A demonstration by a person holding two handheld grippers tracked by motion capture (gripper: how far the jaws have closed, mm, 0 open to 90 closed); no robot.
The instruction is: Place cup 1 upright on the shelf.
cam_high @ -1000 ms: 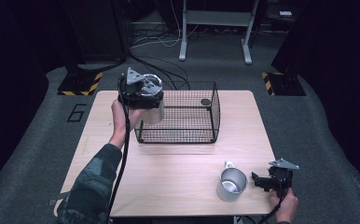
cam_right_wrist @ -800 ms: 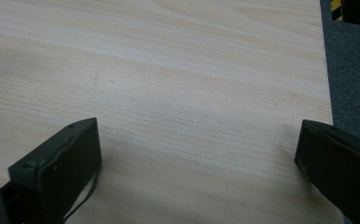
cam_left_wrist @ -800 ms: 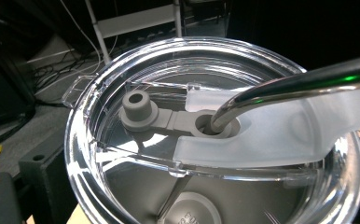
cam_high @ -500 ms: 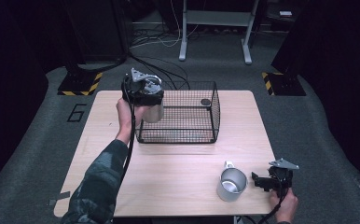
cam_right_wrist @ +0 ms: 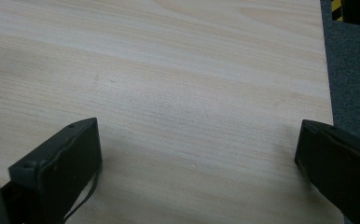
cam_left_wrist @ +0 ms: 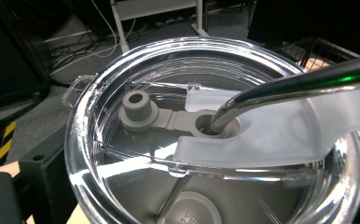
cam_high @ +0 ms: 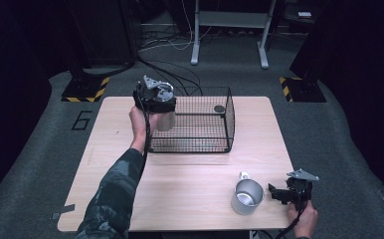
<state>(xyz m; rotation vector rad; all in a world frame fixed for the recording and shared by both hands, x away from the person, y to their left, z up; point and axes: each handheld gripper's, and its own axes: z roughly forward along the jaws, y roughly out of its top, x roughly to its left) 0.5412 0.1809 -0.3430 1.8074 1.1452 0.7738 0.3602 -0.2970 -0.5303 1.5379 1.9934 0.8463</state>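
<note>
- Your left gripper (cam_high: 156,99) holds a tumbler (cam_high: 164,118) in the air, at the near-left corner of the wire basket (cam_high: 215,144).
- In the left gripper view, the tumbler's clear lid (cam_left_wrist: 103,93) sits right up against the camera, with a metal straw (cam_left_wrist: 304,81) passing through its hole. The jaws are clamped on the tumbler, which hangs from them.
- The basket stands at the back of the table (cam_high: 190,174); a small dark round thing (cam_high: 219,108) lies inside it, toward the far right.
- Your right gripper (cam_high: 279,193) rests near the table's front right corner, jaws spread wide over bare wood, gripping nothing.
- A steel mug (cam_high: 246,196) stands just beside the right gripper, to its left.
- The step in hand looks like carrying the tumbler to the basket.
- Next, you probably need to lift the tumbler over the rim, then lower it upright inside, clear of the dark thing.
</note>
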